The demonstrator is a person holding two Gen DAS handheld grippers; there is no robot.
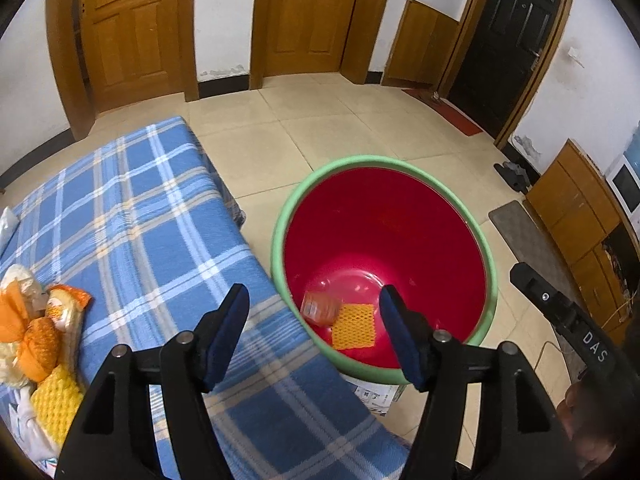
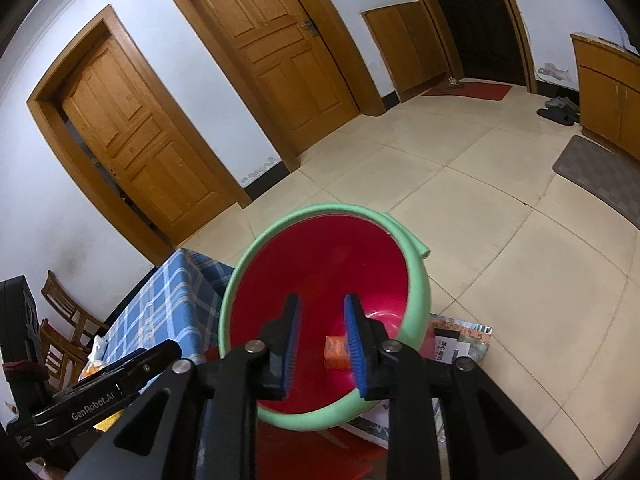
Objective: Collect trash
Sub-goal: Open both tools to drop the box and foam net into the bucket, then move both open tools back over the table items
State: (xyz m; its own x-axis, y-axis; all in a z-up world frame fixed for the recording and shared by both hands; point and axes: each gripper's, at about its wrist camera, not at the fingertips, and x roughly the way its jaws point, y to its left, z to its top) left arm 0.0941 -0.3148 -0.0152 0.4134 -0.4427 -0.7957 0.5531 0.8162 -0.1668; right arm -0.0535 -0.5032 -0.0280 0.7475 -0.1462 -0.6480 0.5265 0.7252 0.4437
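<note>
A red bucket with a green rim (image 1: 280,216) stands on the floor beside the table; it also shows in the right wrist view (image 2: 416,280). Inside it lie an orange packet (image 1: 320,308) and a yellow foam net (image 1: 355,326); the right wrist view shows the orange packet (image 2: 335,352). My left gripper (image 1: 314,300) is open and empty, above the table edge and the bucket. My right gripper (image 2: 322,306) is open and empty, over the bucket. A pile of orange and yellow wrappers and foam nets (image 1: 40,332) lies on the blue plaid tablecloth (image 1: 140,220) at the left.
The right gripper's body (image 1: 568,320) shows at the right of the left wrist view. Cardboard (image 2: 460,340) lies under the bucket. Wooden doors (image 1: 304,16), a cabinet (image 1: 580,216), a grey mat (image 2: 596,172) and slippers (image 2: 560,110) surround the tiled floor. Wooden chairs (image 2: 60,320) stand behind the table.
</note>
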